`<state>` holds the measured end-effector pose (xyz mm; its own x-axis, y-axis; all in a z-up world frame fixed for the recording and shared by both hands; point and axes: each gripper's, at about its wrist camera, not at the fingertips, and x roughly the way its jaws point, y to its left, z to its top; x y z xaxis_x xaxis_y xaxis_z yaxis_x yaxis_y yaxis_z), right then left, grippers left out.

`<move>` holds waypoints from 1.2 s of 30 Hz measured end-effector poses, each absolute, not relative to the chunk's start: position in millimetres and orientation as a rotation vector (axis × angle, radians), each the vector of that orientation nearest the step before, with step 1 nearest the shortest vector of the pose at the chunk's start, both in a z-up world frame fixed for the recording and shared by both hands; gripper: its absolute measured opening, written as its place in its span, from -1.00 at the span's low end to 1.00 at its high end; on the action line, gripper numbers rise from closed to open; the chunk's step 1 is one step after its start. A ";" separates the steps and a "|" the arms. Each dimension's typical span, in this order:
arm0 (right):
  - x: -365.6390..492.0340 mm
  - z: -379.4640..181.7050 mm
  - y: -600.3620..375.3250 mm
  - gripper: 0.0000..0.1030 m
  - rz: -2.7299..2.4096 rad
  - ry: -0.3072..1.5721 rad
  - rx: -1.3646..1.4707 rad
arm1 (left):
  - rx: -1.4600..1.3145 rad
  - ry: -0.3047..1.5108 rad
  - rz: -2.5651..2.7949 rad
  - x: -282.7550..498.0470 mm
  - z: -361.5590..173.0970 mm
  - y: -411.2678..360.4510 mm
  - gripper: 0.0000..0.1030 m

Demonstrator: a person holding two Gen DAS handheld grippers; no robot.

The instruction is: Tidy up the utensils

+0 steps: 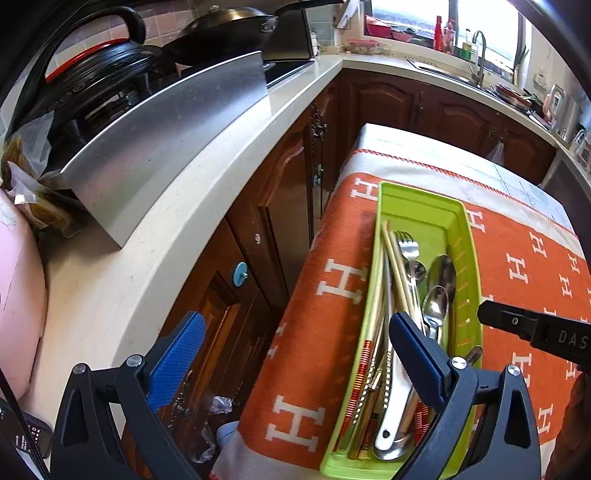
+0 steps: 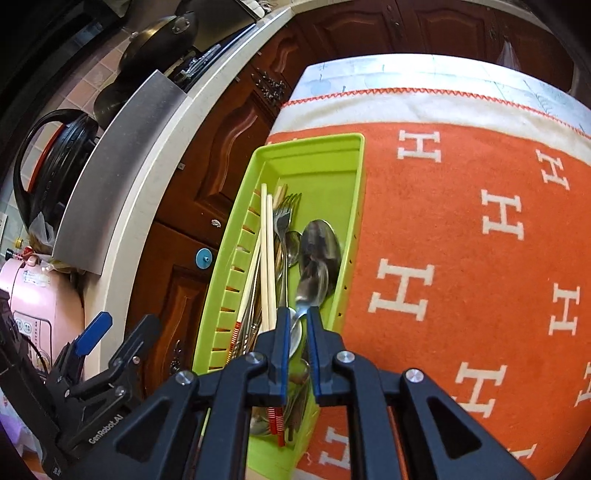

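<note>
A lime green utensil tray (image 1: 465,236) (image 2: 325,147) lies on an orange cloth with white H marks. It holds chopsticks (image 2: 266,258), a fork (image 1: 408,247) (image 2: 286,214) and several metal spoons (image 1: 441,273) (image 2: 319,247). My right gripper (image 2: 296,317) hangs over the near end of the tray. Its fingers are nearly together around a spoon's handle (image 2: 302,312). My left gripper (image 1: 295,332) is open and empty, its right finger (image 1: 417,350) over the tray and its left finger (image 1: 181,350) over the gap by the cabinets. The right gripper's body (image 1: 535,328) shows in the left wrist view.
A pale countertop (image 1: 155,229) runs along the left with a steel splash panel (image 1: 166,140), a black kettle (image 1: 96,62) and a wok (image 1: 229,29). Dark wood cabinets (image 1: 258,221) stand below. A pink appliance (image 2: 37,295) sits at the near left. A sink with a tap (image 1: 480,55) is at the far right.
</note>
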<state>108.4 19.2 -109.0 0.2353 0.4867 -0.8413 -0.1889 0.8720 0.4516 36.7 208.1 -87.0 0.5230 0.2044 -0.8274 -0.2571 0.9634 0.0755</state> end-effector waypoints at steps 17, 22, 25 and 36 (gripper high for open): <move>77.4 -85.0 -15.4 -0.79 0.438 1.093 0.111 | -0.087 1.038 0.135 31.0 -84.9 170.7 0.98; 59.4 -78.2 -29.9 -0.72 0.416 1.037 0.058 | -0.121 1.064 0.073 23.8 -87.4 152.5 0.98; 48.6 -76.5 -43.9 -0.69 0.404 1.017 0.039 | -0.118 1.076 0.035 17.9 -90.1 137.4 0.98; 13.1 -76.5 -117.9 -0.57 0.297 1.006 0.101 | -0.114 1.048 -0.054 -0.9 -80.5 75.4 0.98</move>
<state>13.1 -117.9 -76.5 0.4992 0.2919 -0.8158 -0.1990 0.9550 0.2200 -0.9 75.4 -80.5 0.4991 -0.0989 -0.8609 -0.0102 0.9927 -0.1199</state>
